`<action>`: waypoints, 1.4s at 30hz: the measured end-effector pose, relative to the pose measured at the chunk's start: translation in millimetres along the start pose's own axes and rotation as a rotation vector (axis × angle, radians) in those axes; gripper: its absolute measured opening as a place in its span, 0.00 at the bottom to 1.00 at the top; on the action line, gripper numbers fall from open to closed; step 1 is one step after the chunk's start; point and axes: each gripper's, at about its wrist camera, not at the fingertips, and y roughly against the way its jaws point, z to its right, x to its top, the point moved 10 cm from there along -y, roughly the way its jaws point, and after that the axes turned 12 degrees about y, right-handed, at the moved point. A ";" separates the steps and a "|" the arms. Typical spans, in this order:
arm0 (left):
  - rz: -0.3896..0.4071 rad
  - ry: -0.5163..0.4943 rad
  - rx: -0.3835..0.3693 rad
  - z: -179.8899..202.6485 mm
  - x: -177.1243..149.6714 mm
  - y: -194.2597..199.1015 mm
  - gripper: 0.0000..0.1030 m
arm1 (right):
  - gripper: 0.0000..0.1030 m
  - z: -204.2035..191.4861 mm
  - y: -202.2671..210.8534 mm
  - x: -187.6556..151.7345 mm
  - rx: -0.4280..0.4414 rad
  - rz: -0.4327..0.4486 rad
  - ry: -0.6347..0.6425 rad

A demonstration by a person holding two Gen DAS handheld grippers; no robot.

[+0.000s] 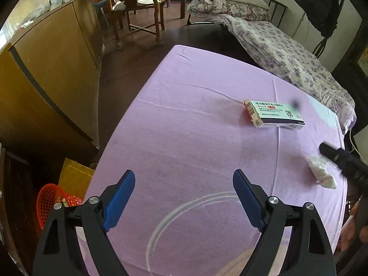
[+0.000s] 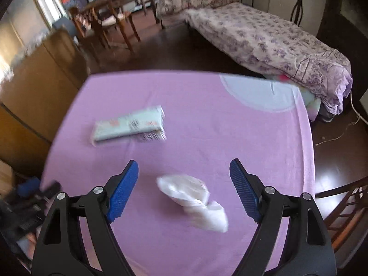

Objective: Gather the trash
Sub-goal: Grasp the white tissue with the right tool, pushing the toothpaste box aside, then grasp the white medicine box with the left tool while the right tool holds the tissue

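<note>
A crumpled white tissue [image 2: 193, 201] lies on the pink tablecloth [image 2: 207, 126], between and just below the blue pads of my right gripper [image 2: 184, 172], which is open and not touching it. A pale green medicine box [image 2: 130, 124] lies flat farther out to the left. In the left wrist view my left gripper [image 1: 184, 181] stands open over bare cloth with nothing between its fingers. The same box [image 1: 274, 113] lies ahead to the right, the tissue [image 1: 322, 172] at the far right, and the right gripper's dark tip [image 1: 340, 158] hangs over it.
An orange mesh basket [image 1: 51, 201] and a yellow bag [image 1: 74, 177] stand on the floor left of the table. A wooden cabinet [image 1: 50, 73] lines the left side. A bed with a floral cover [image 2: 271, 41] lies beyond the table. A wooden chair [image 2: 342, 209] stands at the right.
</note>
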 end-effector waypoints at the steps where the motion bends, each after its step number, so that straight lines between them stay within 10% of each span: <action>1: 0.001 -0.003 0.000 0.9 -0.3 0.1 0.83 | 0.77 -0.6 -4.4 -5.0 0.002 -0.016 0.016; 5: -0.003 -0.020 0.008 3.9 -2.5 -3.4 0.83 | 0.76 -6.7 -10.7 -13.9 0.016 -0.036 0.064; 8: -0.011 -0.029 0.007 5.4 -5.0 -5.6 0.83 | 0.47 -12.1 -17.6 -19.5 -0.024 -0.072 0.098; 15: -0.009 -0.039 0.007 7.1 -5.8 -6.8 0.83 | 0.20 -17.2 -1.7 -30.2 -0.040 -0.068 0.050; 28: 0.002 -0.081 0.021 12.4 -17.3 -8.9 0.83 | 0.20 2.0 5.2 -54.6 0.011 -0.033 -0.174; 31: -0.001 -0.093 0.017 15.8 -20.9 -9.3 0.83 | 0.32 4.4 4.5 -56.8 0.012 -0.031 -0.174; 33: -0.008 -0.102 0.012 19.4 -23.8 -10.1 0.83 | 0.58 7.7 9.2 -57.4 -0.010 -0.020 -0.163; 42: -0.011 -0.109 0.011 20.1 -25.0 -11.6 0.83 | 0.57 4.2 11.4 -70.1 -0.014 -0.041 -0.128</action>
